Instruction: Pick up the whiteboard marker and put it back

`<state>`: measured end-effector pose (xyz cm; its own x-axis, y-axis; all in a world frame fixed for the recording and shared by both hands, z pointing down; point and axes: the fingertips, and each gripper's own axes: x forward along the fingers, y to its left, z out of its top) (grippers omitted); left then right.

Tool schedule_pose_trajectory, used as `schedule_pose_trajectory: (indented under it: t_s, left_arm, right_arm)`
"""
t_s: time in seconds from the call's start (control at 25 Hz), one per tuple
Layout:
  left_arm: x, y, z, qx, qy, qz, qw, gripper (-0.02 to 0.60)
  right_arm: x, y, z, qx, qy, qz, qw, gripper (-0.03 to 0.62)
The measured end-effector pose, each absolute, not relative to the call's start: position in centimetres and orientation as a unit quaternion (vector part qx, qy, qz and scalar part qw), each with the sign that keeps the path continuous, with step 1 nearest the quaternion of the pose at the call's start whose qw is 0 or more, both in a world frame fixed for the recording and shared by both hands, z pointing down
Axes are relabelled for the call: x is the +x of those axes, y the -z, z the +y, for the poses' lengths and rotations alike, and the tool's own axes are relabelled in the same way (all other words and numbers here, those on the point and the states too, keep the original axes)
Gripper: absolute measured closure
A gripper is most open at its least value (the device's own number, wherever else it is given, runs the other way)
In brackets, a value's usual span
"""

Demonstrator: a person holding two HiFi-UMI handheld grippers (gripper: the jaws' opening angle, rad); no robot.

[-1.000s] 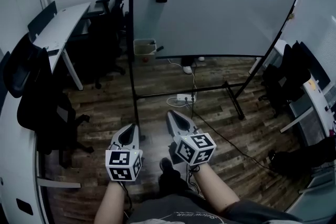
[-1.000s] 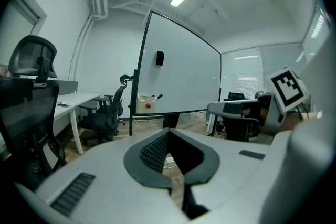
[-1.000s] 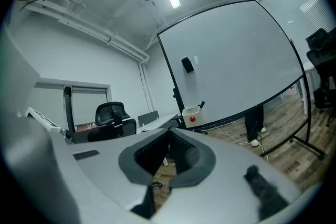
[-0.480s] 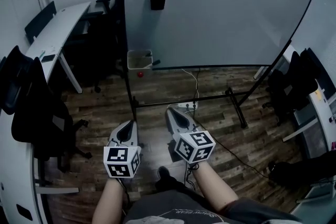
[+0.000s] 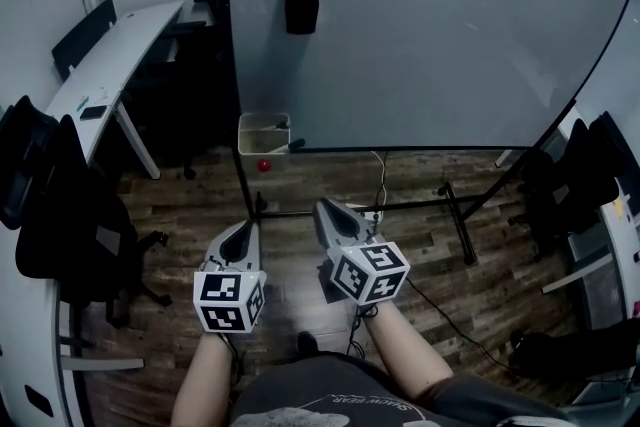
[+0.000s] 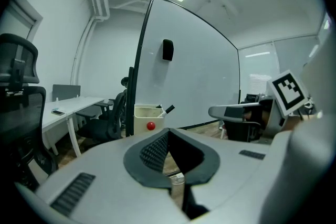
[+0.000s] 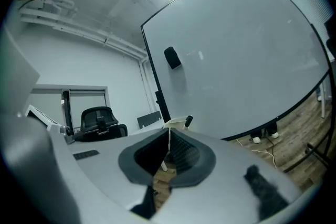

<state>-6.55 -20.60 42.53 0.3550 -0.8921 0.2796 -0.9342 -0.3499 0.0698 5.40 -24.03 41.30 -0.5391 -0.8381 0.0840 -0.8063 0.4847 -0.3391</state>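
Marker (image 5: 296,144) sticks out of the box (image 5: 262,130) at the whiteboard's (image 5: 420,25) lower left corner, untouched. The left tongs (image 5: 241,231) and right tongs (image 5: 325,209) are both closed and empty, well short of it. Judging by this, pickup and return are both left to do.

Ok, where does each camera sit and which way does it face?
Head view: on the person's head, looking steeply down at floor and whiteboard; forearms, left gripper, right gripper show.
Left gripper view: rides that gripper, faces the box by the whiteboard; its shut jaws, the right gripper's cube show.
Right gripper view: rides that gripper, faces the whiteboard; its shut jaws show.
Shared: all three see the box and eraser.
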Motion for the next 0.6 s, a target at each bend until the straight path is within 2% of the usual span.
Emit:
schedule_pose_trajectory:
  t_s: [0.6]
  left_arm:
    - [-6.2, -43.2, -27.5, 0.797, -0.102, -0.584, 0.111, 0.568]
  right_arm:
    - [4.9, -42.7, -31.3, -0.443, 0.197, 0.874, 0.041, 0.568]
